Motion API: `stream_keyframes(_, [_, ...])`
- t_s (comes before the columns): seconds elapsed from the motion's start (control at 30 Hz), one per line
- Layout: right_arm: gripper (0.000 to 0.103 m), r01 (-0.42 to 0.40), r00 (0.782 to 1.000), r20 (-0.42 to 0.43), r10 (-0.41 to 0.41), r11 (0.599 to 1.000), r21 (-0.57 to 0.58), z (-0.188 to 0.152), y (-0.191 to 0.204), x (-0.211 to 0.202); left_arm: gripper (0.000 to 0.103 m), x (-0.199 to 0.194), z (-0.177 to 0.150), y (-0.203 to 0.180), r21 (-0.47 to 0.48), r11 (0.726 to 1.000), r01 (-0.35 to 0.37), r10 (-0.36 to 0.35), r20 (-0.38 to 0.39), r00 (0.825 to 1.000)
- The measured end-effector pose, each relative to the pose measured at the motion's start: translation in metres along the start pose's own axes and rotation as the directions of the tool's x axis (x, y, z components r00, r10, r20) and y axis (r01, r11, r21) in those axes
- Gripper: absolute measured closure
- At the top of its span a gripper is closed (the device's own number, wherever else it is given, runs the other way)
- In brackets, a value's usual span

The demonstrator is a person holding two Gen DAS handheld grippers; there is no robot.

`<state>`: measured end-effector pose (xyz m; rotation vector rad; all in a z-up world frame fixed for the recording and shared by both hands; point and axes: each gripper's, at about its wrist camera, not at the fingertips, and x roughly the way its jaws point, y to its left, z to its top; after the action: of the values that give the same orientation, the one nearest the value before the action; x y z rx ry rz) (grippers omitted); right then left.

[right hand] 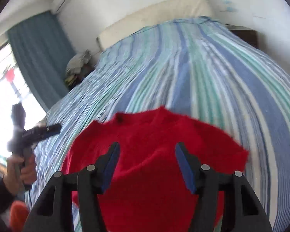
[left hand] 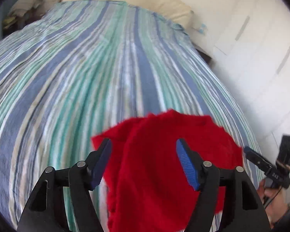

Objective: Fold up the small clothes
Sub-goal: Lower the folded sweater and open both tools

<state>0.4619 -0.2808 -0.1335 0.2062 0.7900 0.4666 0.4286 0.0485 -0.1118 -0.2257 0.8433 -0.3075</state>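
A small red knitted garment [left hand: 160, 154] lies crumpled on the striped bed cover near the front edge of the bed. It also shows in the right wrist view [right hand: 154, 147], with its neck opening at the far side. My left gripper [left hand: 144, 148] is open above the garment, its blue-padded jaws wide apart and holding nothing. My right gripper [right hand: 147, 154] is open above the garment too and is empty. The right gripper appears at the far right of the left wrist view [left hand: 261, 159]. The left gripper appears at the left of the right wrist view [right hand: 38, 131].
The bed [left hand: 87, 67] has a blue, green and white striped cover and a cream headboard [right hand: 154, 13] at the far end. A pile of things [right hand: 77, 67] sits beside the bed by a teal curtain [right hand: 38, 58]. White cupboards [left hand: 261, 48] stand on the right.
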Motion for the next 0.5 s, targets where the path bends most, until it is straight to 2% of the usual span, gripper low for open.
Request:
stream_keyframes(0.03, [0.043, -0.022, 0.998, -0.064, 0.019, 0.998, -0.054, -0.013, 0.012, 0.007, 0.028, 0.007, -0.012, -0.009, 0.046, 0.999, 0.008, -0.006, -0.025, 1.0])
stream_keyframes(0.07, [0.043, -0.009, 0.992, -0.124, -0.004, 0.995, -0.103, -0.028, 0.019, 0.014, 0.027, 0.019, -0.021, -0.012, 0.084, 0.996, -0.015, 0.019, -0.054, 0.998])
stream_keyframes(0.1, [0.043, 0.036, 0.983, -0.171, -0.06, 0.99, -0.139, -0.045, 0.018, 0.02, 0.026, 0.034, -0.024, -0.01, 0.098, 0.993, -0.07, 0.078, -0.085, 0.993])
stream_keyframes(0.17, [0.045, 0.153, 0.953, -0.24, -0.183, 0.979, -0.138, -0.074, -0.005, 0.023, 0.029, 0.056, -0.025, 0.02, 0.026, 0.979, -0.202, 0.204, -0.146, 0.968])
stream_keyframes(0.2, [0.05, 0.17, 0.954, -0.235, -0.186, 0.981, -0.089, -0.084, -0.02, 0.011, 0.032, 0.057, -0.025, 0.04, -0.051, 0.972, -0.228, 0.217, -0.167, 0.962])
stream_keyframes(0.27, [0.054, 0.203, 0.959, -0.196, -0.206, 0.979, -0.036, -0.09, -0.027, -0.018, 0.032, 0.04, -0.025, 0.066, -0.2, 0.963, -0.181, 0.154, -0.143, 0.978])
stream_keyframes(0.3, [0.053, 0.213, 0.961, -0.17, -0.216, 0.976, -0.037, -0.088, -0.022, -0.031, 0.03, 0.03, -0.025, 0.068, -0.224, 0.961, -0.161, 0.137, -0.119, 0.983])
stream_keyframes(0.4, [0.053, 0.158, 0.981, -0.103, -0.166, 0.984, -0.079, -0.081, 0.005, -0.046, 0.024, 0.008, -0.028, 0.048, -0.139, 0.975, -0.172, 0.159, -0.098, 0.982])
stream_keyframes(0.5, [0.05, 0.103, 0.985, -0.134, -0.111, 0.992, -0.066, -0.087, 0.01, -0.029, 0.024, -0.01, -0.052, 0.03, -0.081, 0.979, -0.188, 0.176, -0.133, 0.975])
